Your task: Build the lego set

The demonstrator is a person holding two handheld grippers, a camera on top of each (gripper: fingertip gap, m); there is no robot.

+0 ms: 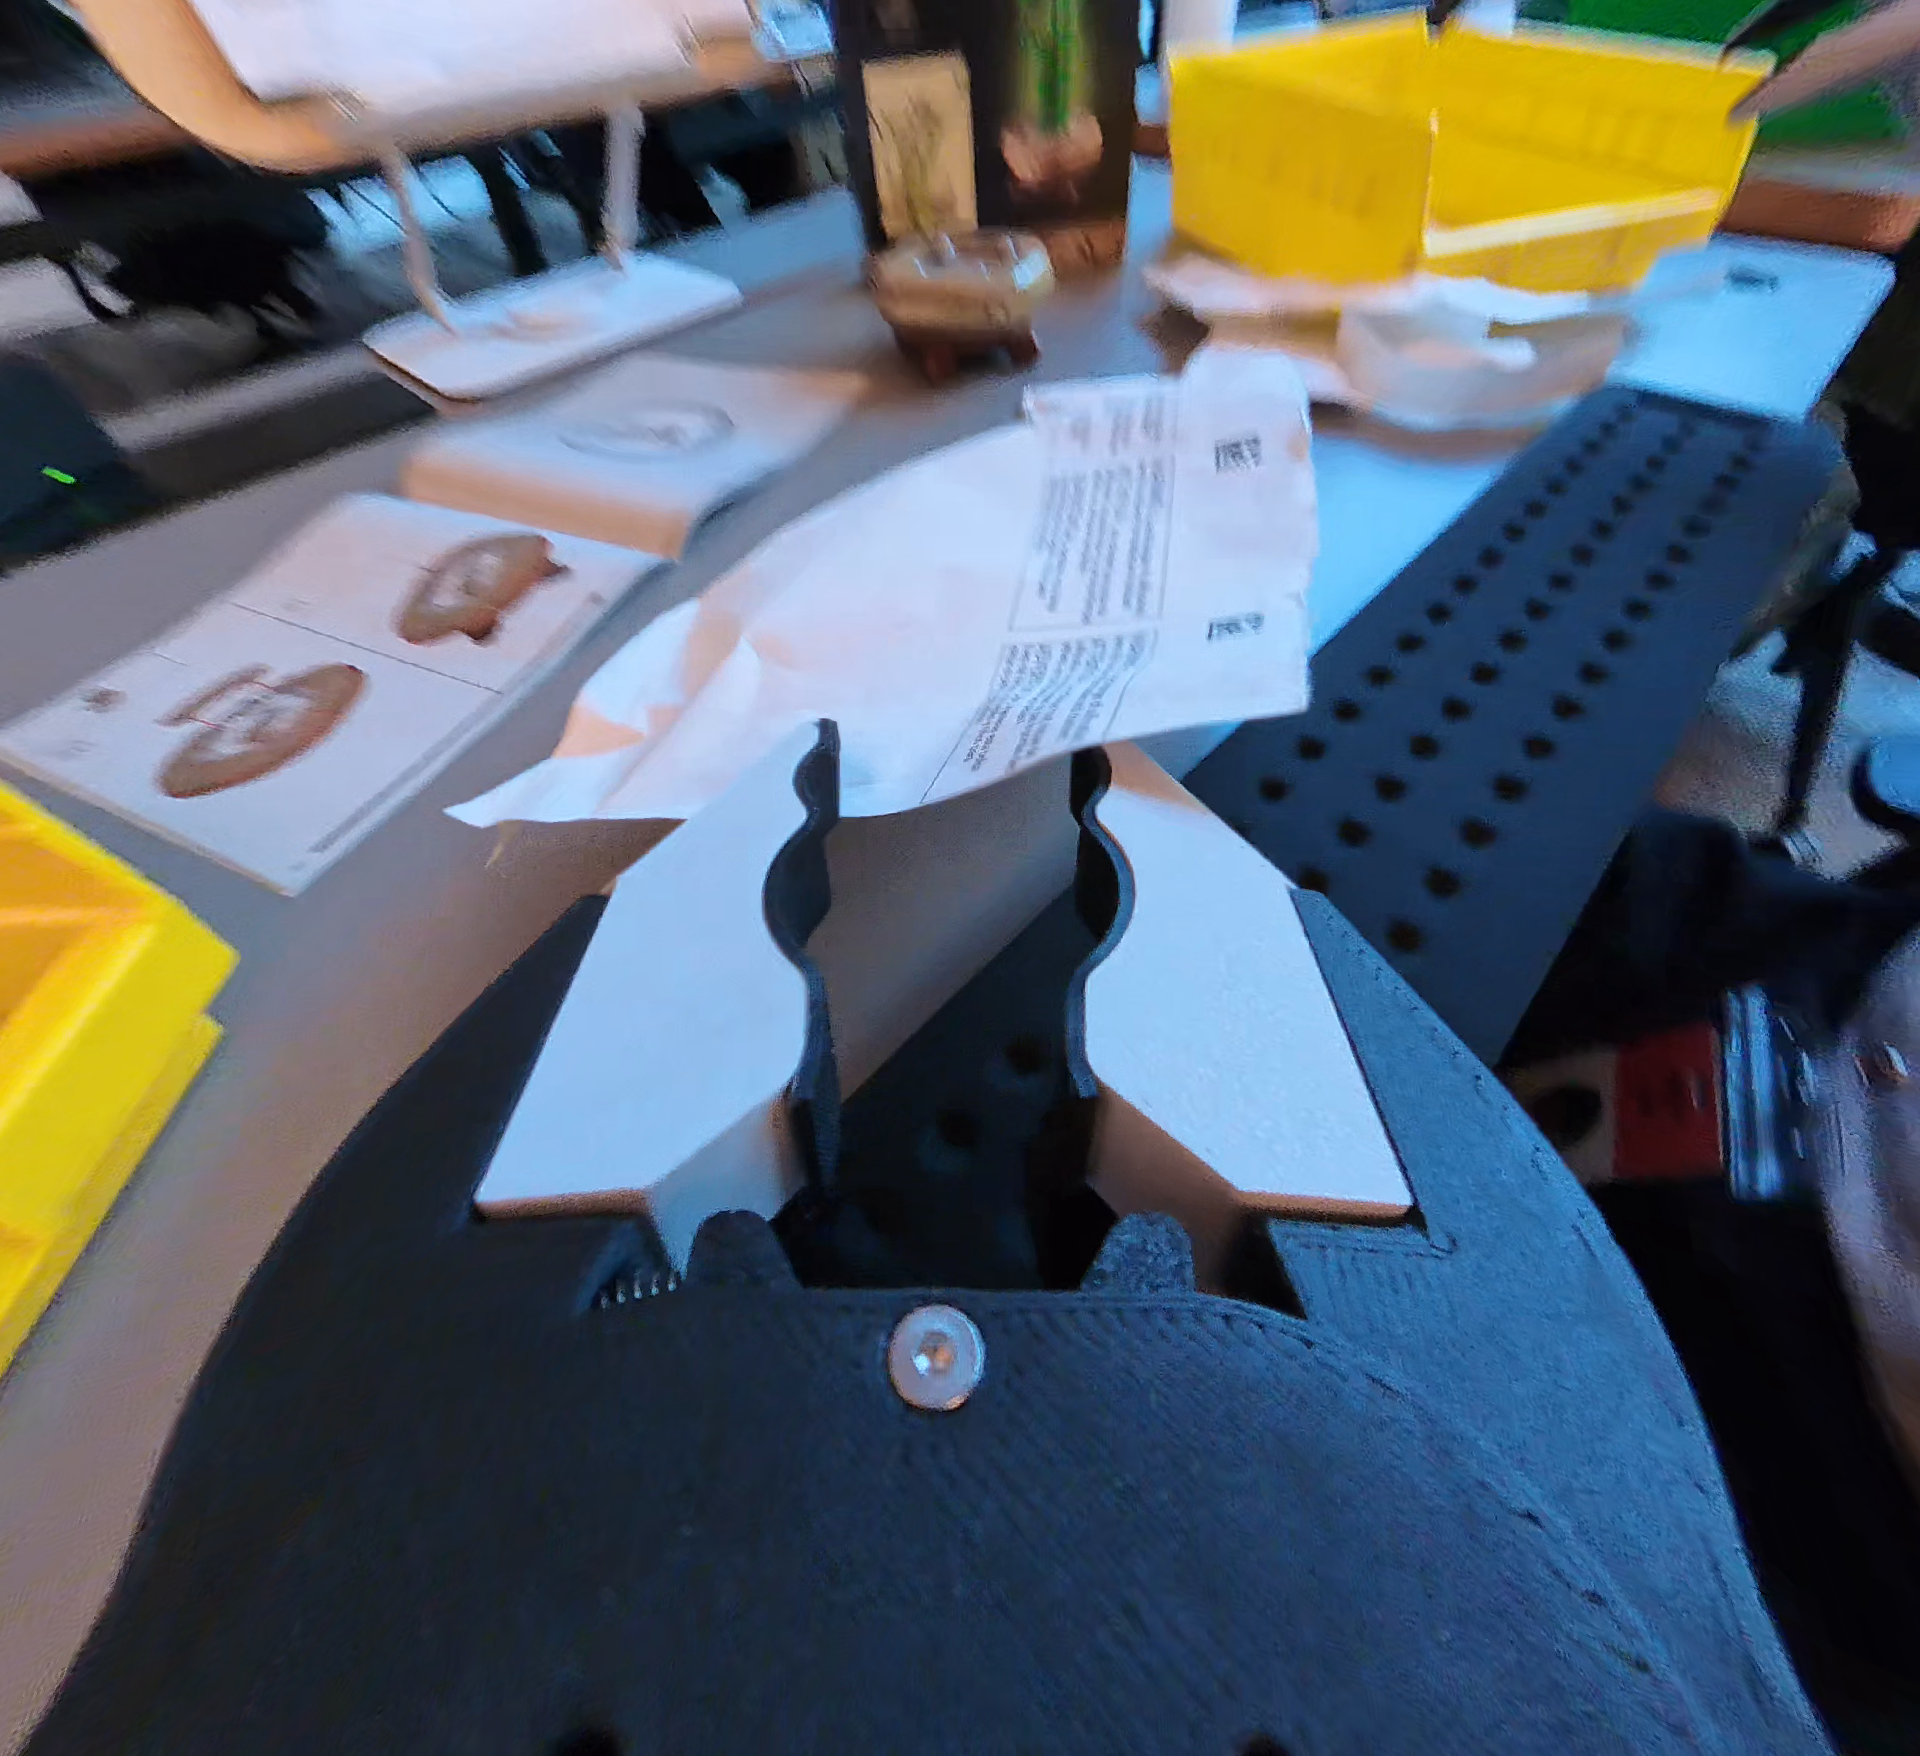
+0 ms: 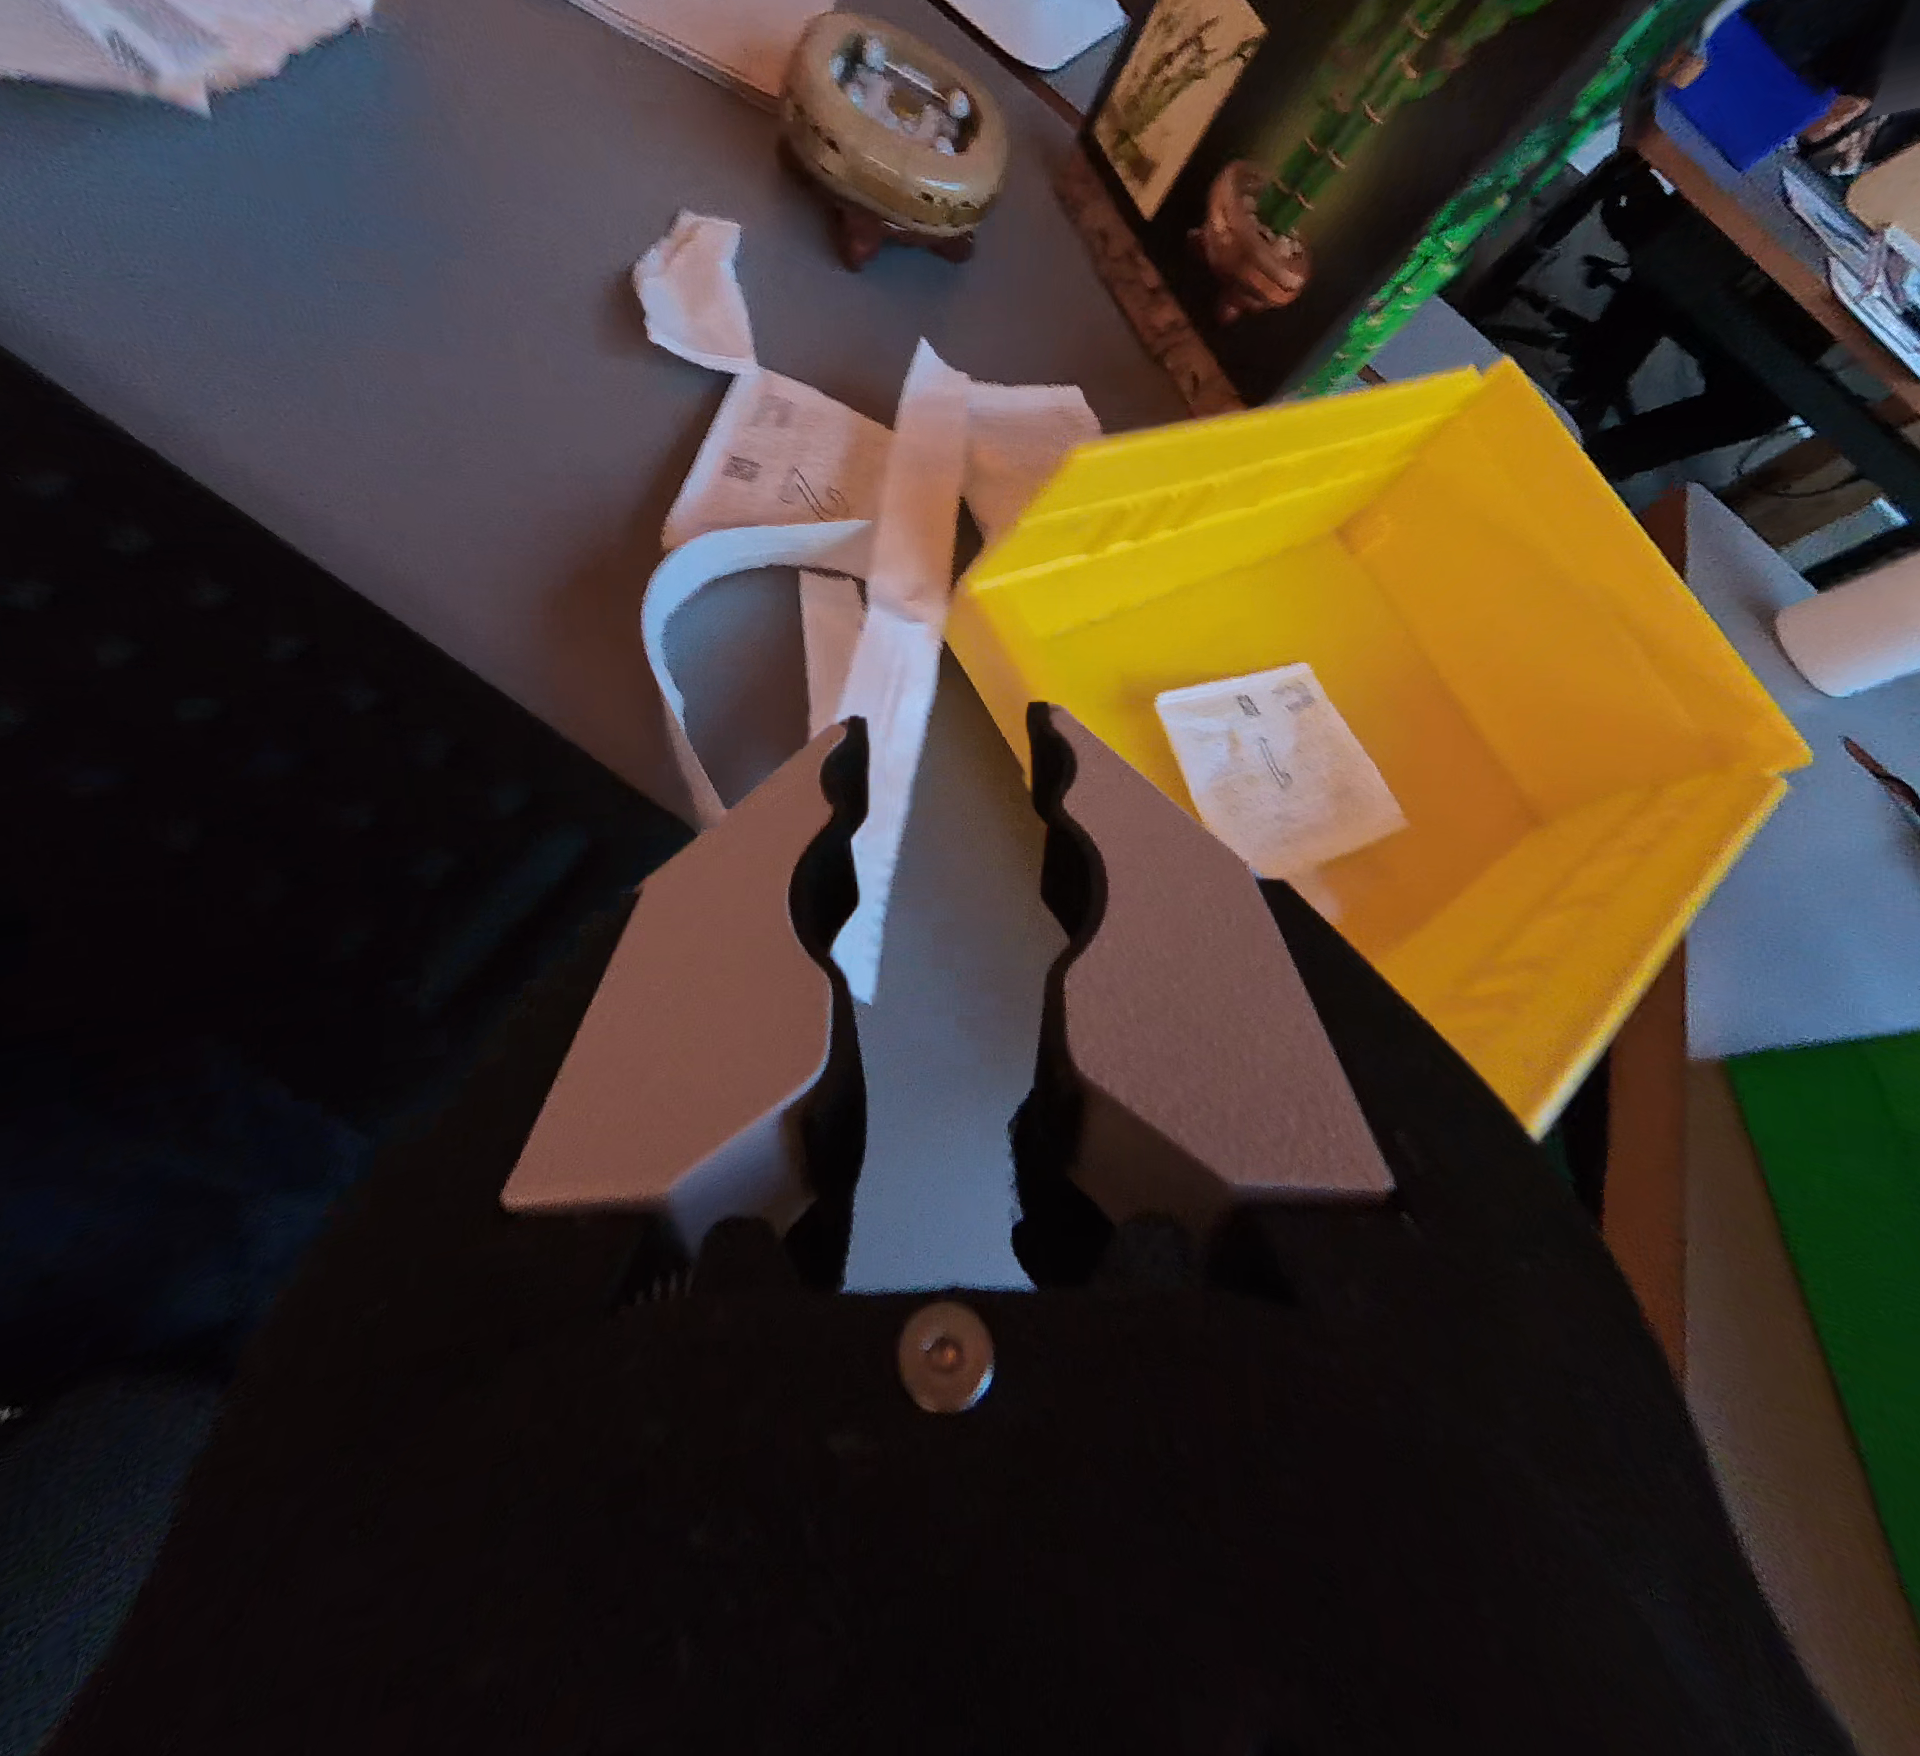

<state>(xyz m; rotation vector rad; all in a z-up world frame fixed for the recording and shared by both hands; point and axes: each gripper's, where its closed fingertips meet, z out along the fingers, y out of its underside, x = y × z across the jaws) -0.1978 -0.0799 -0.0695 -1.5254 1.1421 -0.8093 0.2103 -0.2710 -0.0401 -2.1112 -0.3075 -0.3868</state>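
Yellow plastic marks the far left of the left wrist view, a bin corner [image 1: 94,1010] at the table edge. Right of it lies an open instruction booklet [image 1: 301,667] with brown build pictures, then a white paper bag [image 1: 935,605] printed with small blurred text and square codes; I give no wording. The left gripper [image 1: 956,781] stands with fingers apart, the bag's lower edge over its tips; whether it touches them I cannot tell. Beyond the bag sits the small tan lego pot [image 1: 961,288], and right of the pot a second yellow bin [image 1: 1455,137]. A black perforated board [image 1: 1507,646] runs along the bag's right side.

In the right wrist view the pot [image 2: 894,132] stands left of the set's dark box [image 2: 1351,96]. Torn paper scraps [image 2: 831,480] lie between pot and bin [image 2: 1621,584], which holds one small printed bag [image 2: 1278,771]. The right gripper [image 2: 945,740] is parted, a paper strip [image 2: 894,750] between its fingers, grip unclear
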